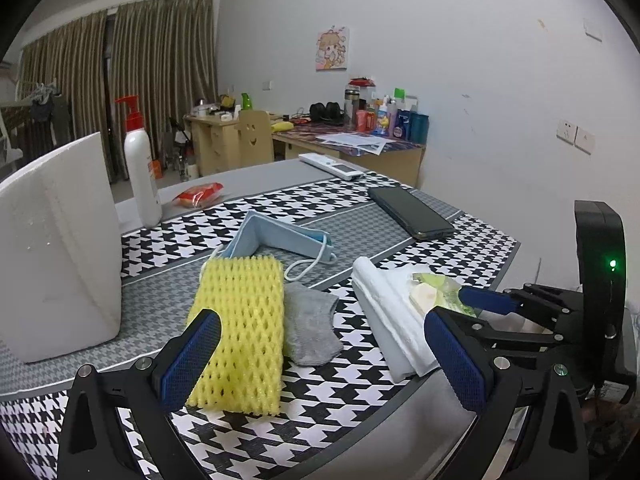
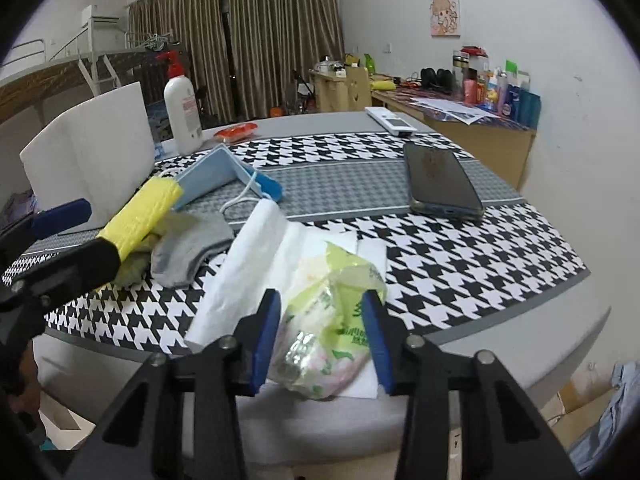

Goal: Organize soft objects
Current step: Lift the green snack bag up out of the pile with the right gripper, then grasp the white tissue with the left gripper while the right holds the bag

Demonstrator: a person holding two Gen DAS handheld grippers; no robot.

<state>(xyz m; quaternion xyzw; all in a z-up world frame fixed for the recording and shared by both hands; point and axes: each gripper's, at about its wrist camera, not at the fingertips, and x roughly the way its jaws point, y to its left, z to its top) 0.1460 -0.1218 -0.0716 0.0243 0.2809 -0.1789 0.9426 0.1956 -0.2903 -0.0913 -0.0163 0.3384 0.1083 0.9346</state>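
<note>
A yellow foam net point(image 1: 240, 332) lies on the houndstooth mat, with a grey sock point(image 1: 310, 330) beside it and a blue face mask point(image 1: 288, 238) behind. White folded tissue point(image 1: 390, 320) lies to the right, with a green plastic packet point(image 2: 328, 320) on it. My left gripper point(image 1: 320, 356) is open above the net and sock. My right gripper point(image 2: 326, 340) has its jaws around the green packet, pads touching its sides. In the right wrist view the net point(image 2: 142, 216), sock point(image 2: 188, 248) and mask point(image 2: 224, 174) show at left.
A white foam block point(image 1: 56, 248) stands at left, a lotion bottle point(image 1: 140, 172) and red packet point(image 1: 198, 194) behind it. A phone point(image 1: 412, 212) and remote point(image 1: 332, 165) lie at the far right. The table edge point(image 2: 520, 328) is close.
</note>
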